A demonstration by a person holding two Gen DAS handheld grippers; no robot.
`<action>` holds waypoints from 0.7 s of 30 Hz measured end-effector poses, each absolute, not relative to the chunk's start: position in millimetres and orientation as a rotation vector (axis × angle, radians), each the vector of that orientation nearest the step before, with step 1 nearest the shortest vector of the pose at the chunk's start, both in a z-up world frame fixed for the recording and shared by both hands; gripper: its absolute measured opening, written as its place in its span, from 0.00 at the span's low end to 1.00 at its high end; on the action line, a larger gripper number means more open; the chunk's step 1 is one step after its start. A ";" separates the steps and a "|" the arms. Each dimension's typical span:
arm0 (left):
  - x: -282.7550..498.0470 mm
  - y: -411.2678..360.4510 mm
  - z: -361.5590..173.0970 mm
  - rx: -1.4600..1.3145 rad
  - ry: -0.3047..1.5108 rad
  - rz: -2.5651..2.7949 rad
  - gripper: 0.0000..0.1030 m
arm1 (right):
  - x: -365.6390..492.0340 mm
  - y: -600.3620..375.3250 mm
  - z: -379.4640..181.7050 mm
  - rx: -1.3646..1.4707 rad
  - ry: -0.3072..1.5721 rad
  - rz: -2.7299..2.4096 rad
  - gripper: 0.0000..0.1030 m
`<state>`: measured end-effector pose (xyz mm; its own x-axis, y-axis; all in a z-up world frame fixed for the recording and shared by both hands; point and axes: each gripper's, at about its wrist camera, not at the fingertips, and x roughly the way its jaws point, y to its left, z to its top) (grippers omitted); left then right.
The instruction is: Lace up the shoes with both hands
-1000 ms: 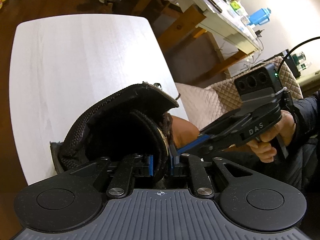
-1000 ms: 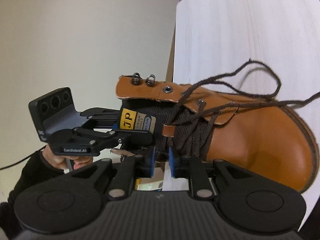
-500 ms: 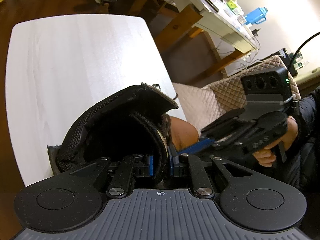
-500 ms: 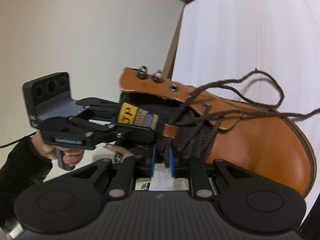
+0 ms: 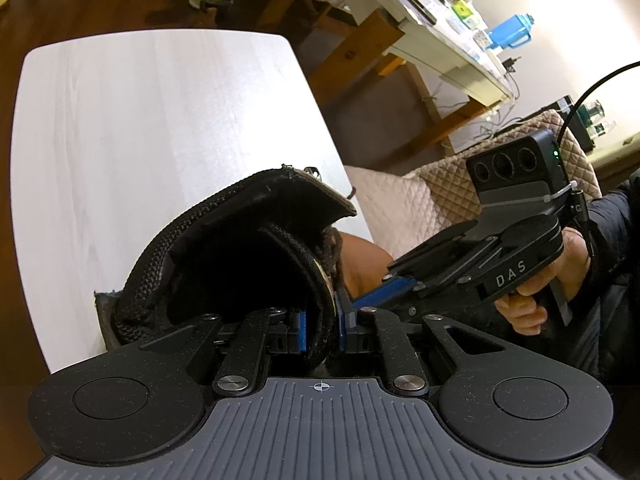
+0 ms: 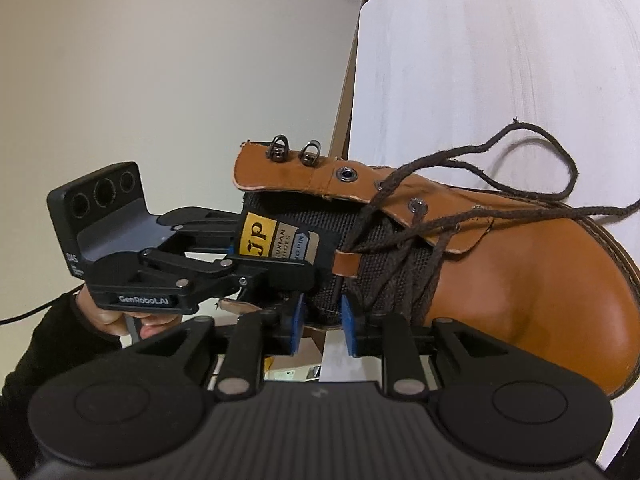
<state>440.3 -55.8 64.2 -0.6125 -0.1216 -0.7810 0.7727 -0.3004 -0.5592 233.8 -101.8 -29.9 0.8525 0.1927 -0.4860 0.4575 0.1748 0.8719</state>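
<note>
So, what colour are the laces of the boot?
Dark brown laces, clearest in the right wrist view against the tan boot.

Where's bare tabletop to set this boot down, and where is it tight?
Free: the white table beyond the boot, out to its far rounded edge. Crowded: the near edge, where the left tool clamps the boot's tongue, the right tool alongside. Loose laces trail past the toe.

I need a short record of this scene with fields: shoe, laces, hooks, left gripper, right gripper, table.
shoe: tan leather boot lying on its side
laces: dark brown laces, loose ends trailing over the table
hooks: two metal hooks, no lace on them
left gripper: jaws shut on the boot's tongue
right gripper: jaws opening, nothing gripped
table: white table
</note>
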 end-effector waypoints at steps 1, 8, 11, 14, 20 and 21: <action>440.4 -55.8 64.0 0.850 1.347 -1.962 0.12 | 232.5 -101.9 -30.4 1.403 0.563 -0.202 0.23; 440.6 -54.8 65.0 0.851 1.348 -1.966 0.11 | 230.4 -104.9 -38.6 1.380 0.544 -0.155 0.16; 440.0 -54.9 64.7 0.851 1.352 -1.971 0.11 | 229.1 -108.5 -45.7 1.374 0.541 -0.141 0.03; 442.4 -55.2 64.2 0.848 1.355 -1.969 0.14 | 225.9 -109.1 -43.9 1.365 0.534 -0.113 0.03; 442.5 -55.9 65.2 0.854 1.352 -1.956 0.14 | 212.8 -106.5 -22.3 1.444 0.523 -0.004 0.00; 441.4 -55.5 66.2 0.860 1.347 -1.952 0.14 | 214.5 -102.1 -17.2 1.439 0.535 0.028 0.00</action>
<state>441.4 -55.5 66.2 -0.6038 -0.1180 -0.7884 0.7790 -0.2973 -0.5521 214.5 -102.1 -17.2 0.8825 0.3332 -0.3319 0.2971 0.1520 0.9427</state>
